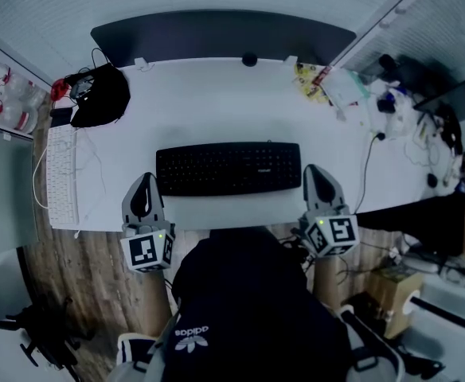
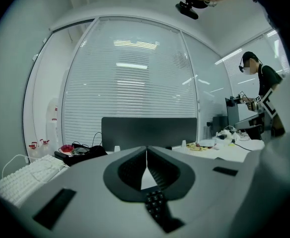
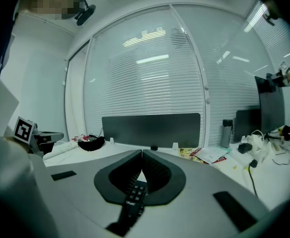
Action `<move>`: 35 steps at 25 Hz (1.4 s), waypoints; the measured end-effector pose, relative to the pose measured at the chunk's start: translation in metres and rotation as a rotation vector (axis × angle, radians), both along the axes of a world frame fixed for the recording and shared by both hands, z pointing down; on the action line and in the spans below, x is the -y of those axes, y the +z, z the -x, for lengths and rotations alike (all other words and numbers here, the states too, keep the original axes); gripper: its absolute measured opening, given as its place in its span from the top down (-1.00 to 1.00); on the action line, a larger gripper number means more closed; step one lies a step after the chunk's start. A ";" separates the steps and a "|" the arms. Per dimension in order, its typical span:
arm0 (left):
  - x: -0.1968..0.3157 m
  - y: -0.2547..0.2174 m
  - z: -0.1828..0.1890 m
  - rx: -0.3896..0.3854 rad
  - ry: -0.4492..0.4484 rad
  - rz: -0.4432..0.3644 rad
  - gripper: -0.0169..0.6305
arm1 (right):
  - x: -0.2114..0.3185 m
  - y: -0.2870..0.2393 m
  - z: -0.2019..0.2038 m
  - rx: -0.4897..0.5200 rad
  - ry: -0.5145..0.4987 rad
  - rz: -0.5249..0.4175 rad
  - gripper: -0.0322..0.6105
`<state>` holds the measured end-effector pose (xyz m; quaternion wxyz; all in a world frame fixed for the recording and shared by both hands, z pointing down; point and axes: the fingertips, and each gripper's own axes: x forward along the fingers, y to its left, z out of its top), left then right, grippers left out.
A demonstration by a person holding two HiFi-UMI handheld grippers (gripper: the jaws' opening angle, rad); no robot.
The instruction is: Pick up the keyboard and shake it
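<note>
A black keyboard (image 1: 228,168) lies flat on the white desk (image 1: 216,102), close to its front edge. My left gripper (image 1: 146,180) sits just off the keyboard's left end, jaws shut with nothing between them. My right gripper (image 1: 314,171) sits just off the right end, also shut and empty. In the left gripper view the closed jaws (image 2: 146,151) meet in a line, and a strip of the keyboard's keys (image 2: 157,207) shows below them. The right gripper view shows the same: closed jaws (image 3: 141,155) with a strip of the keyboard (image 3: 133,198) beneath.
A white keyboard (image 1: 61,173) lies along the desk's left end, with a black bag (image 1: 101,94) and cables behind it. A dark partition panel (image 1: 220,34) lines the far edge. Papers and clutter (image 1: 336,86) and a cable (image 1: 368,165) fill the right side. A person (image 2: 261,90) stands far right.
</note>
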<state>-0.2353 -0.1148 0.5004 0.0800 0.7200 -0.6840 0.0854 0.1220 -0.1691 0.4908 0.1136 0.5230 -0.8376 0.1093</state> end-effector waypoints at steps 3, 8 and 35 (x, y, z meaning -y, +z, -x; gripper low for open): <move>-0.002 0.009 0.008 0.017 -0.003 0.035 0.93 | 0.000 0.005 0.000 -0.011 0.007 0.010 0.89; -0.006 0.017 0.011 0.005 -0.001 0.047 0.93 | 0.001 0.008 -0.002 -0.018 0.020 0.008 0.89; -0.001 0.128 0.012 -0.158 -0.002 0.362 0.50 | 0.060 0.075 -0.019 -0.062 -0.041 0.158 0.54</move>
